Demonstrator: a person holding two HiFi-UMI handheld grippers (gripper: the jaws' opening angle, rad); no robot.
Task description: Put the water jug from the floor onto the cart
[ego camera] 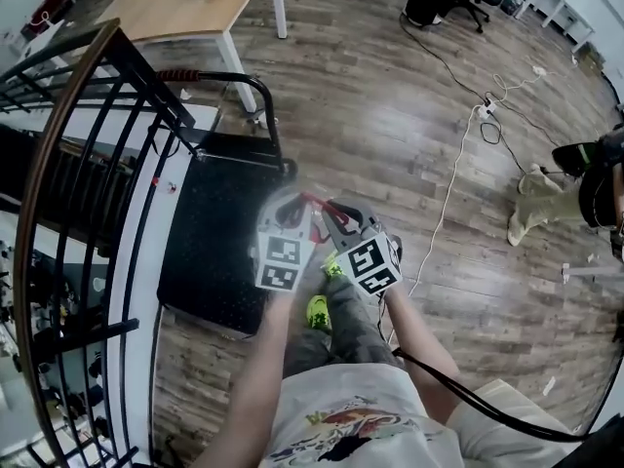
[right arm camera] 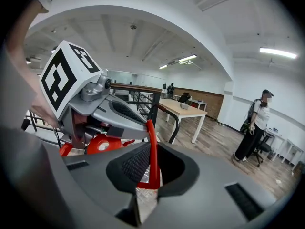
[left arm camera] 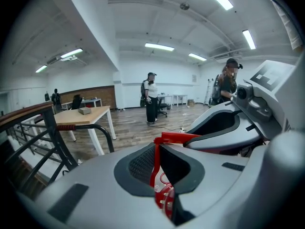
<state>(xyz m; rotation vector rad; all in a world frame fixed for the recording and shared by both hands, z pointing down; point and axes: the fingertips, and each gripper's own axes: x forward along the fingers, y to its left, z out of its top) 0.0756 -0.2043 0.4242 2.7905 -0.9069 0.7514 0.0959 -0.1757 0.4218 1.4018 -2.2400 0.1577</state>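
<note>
Now, in the head view, the cart (ego camera: 219, 232) lies just left of the 2 grippers, nearest the left gripper (ego camera: 292, 211). Left gripper view: its jaws squeeze the red handle (left arm camera: 167, 138) of the water jug (left arm camera: 165, 199). Right gripper view: the right gripper (right arm camera: 151, 161) pinches that handle too, with the jug up off the floor.

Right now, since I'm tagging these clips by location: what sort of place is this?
Probably an open-plan office or lab: a wooden desk, power cables trailing across a wood floor, and long strip lights on a white ceiling.
</note>
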